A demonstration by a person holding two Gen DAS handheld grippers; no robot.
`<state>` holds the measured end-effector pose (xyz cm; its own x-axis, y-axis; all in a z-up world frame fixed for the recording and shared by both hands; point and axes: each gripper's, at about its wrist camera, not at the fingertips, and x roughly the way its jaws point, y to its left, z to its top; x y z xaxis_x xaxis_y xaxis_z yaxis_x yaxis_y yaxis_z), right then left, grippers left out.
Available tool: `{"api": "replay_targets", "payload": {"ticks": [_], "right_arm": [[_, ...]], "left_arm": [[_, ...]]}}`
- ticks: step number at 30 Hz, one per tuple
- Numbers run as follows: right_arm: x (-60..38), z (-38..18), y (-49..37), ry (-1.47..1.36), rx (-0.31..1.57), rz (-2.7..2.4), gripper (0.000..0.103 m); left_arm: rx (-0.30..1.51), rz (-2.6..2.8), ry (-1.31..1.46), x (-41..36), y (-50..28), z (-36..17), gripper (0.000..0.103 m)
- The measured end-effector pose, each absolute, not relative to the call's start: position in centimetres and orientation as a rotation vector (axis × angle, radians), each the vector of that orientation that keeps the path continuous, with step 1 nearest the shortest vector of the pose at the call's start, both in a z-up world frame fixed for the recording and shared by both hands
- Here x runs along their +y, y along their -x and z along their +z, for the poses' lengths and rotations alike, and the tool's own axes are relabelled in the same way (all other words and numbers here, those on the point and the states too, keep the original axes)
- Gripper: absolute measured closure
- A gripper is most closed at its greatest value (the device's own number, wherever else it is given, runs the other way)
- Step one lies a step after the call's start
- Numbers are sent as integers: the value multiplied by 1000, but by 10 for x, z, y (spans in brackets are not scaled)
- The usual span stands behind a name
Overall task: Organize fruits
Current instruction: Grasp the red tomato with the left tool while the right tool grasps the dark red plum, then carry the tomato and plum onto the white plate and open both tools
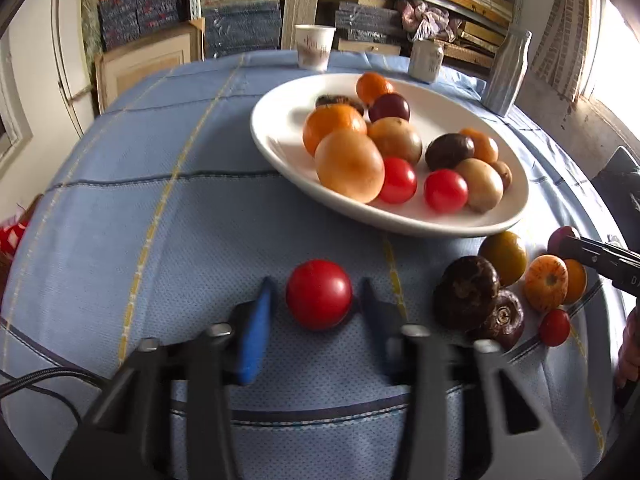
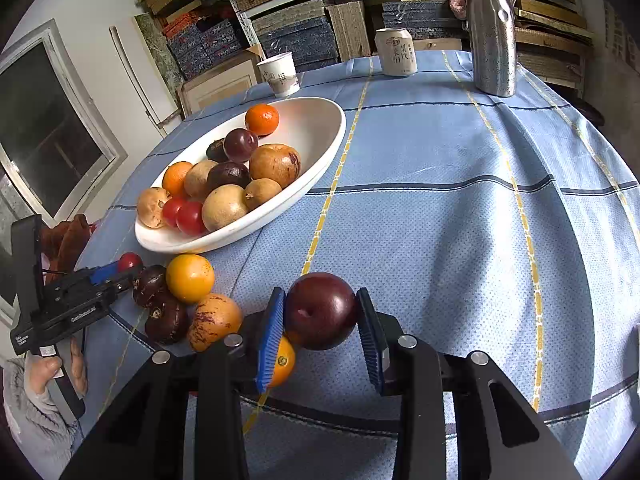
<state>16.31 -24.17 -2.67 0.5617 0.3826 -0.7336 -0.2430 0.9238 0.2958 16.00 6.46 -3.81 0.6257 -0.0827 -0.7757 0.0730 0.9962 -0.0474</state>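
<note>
Right wrist: right hand-held gripper [image 2: 320, 318] clamps tilted plum [image 2: 322, 310].

A woven cloth [image 2: 440, 208], matt and dimpled, is laid over the counter. The oval dish [image 1: 400, 220] looks like glazed white ceramic, smooth and glossy. The red tomato [image 1: 319, 294] has a taut, shiny skin; the dark plum [image 2: 322, 310] is smooth with a soft sheen. Ribbed blue rubbery pads [image 2: 271, 336] are fitted to matt black plastic fingers held by bright metal screws. The flask [image 2: 491, 32] is brushed, speckled metal. The cup [image 1: 314, 47] appears to be paper.
</note>
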Motion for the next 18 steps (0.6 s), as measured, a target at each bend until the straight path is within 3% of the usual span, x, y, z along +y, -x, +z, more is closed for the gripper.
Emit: {"api": "replay_targets", "payload": {"ticks": [2, 18], "right_arm": [[-242, -26, -163, -167, 900, 369, 67], [-250, -18, -162, -190, 852, 356, 67]], "left_arm": [[886, -103, 21, 64, -158, -37, 72], [822, -95, 15, 64, -147, -27, 73]]}}
